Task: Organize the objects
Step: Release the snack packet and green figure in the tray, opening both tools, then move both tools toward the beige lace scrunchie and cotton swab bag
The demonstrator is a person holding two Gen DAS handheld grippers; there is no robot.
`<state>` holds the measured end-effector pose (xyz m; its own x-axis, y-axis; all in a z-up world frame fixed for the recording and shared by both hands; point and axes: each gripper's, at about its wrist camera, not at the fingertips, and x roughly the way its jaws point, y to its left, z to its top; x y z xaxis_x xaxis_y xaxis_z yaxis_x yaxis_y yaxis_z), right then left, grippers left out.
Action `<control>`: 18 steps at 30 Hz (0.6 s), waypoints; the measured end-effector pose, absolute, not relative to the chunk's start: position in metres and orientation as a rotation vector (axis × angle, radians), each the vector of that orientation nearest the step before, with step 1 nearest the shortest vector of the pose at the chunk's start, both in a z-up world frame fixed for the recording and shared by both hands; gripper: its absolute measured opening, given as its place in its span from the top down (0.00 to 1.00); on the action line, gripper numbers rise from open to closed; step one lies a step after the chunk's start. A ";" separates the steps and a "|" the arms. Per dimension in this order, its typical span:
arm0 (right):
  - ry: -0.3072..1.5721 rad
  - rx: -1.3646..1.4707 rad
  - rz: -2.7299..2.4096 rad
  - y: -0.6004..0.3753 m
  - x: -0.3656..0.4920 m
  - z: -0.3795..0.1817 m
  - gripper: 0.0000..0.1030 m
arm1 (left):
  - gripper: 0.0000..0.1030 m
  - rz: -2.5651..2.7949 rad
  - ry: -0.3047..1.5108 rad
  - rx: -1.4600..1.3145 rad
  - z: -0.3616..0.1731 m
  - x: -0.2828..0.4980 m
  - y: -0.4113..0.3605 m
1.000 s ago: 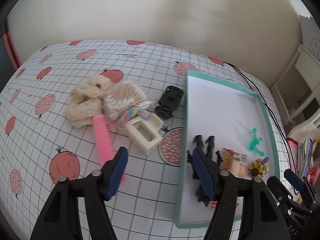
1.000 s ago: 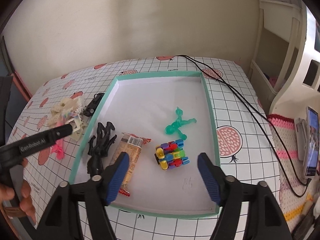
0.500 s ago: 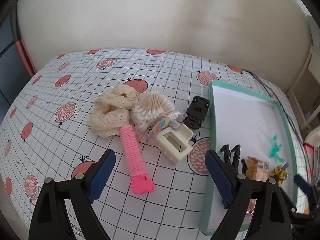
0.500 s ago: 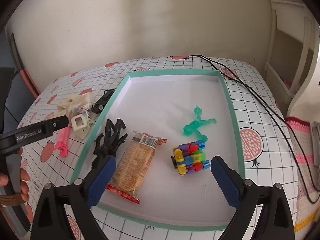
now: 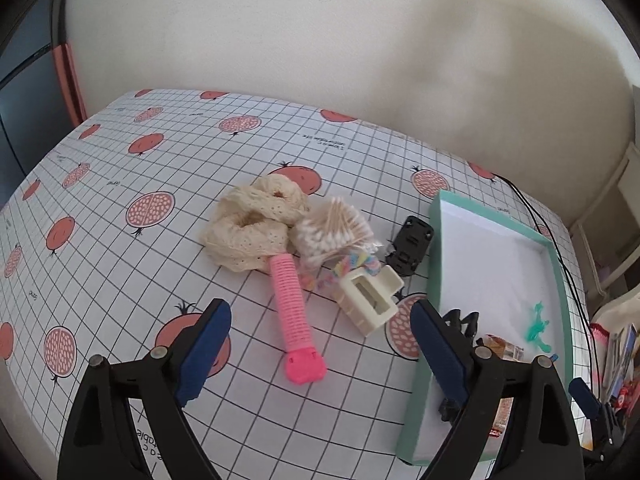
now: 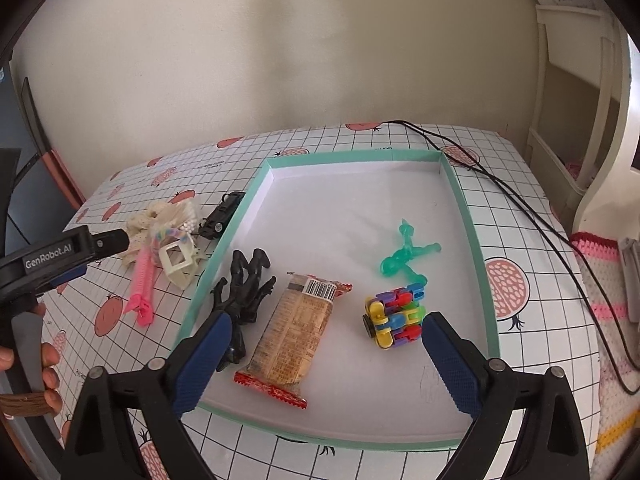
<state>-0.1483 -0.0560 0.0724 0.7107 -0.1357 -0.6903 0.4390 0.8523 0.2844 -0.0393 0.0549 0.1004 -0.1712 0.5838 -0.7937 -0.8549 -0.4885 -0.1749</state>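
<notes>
**Tray half filled, pile waiting outside**

Tray holds snack, block toy, two figures. Roller lies left, on the cloth. Both jaws just opened: left gripper and right gripper gape, grasping nothing.

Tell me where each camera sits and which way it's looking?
Left wrist: sits on the left tool, looking down its open blue fingers at the pink hair roller and the pile on the tablecloth; no hand shows.
Right wrist: sits on the right tool, looking down into the green-rimmed tray at the snack packet; the person's hand shows at the left edge, holding the left tool.
Both see the tray, the roller and the cream hair claw.
</notes>
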 end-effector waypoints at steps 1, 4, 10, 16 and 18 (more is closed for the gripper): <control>0.717 0.456 -0.332 -0.056 -0.149 0.072 0.05 | 0.11 1.830 0.376 -1.051 0.101 -0.041 0.054; 0.719 0.447 -0.328 -0.056 -0.149 0.070 0.05 | 0.11 1.837 0.343 -1.066 0.102 -0.048 0.050; 0.731 0.466 -0.371 -0.065 -0.152 0.066 0.05 | 0.11 1.810 0.288 -1.113 0.100 -0.054 0.048; 0.750 0.447 -0.413 -0.070 -0.155 0.064 0.05 | 0.11 1.767 0.277 -1.123 0.100 -0.056 0.043; 0.756 0.456 -0.417 -0.072 -0.156 0.063 0.05 | 0.11 1.759 0.279 -1.112 0.102 -0.059 0.042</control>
<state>-0.1559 -0.0720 0.0633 0.6555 -0.1948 -0.7296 0.5133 0.8236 0.2412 -0.0585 0.0416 0.1019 -0.0821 0.6176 -0.7822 -0.8292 -0.4777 -0.2902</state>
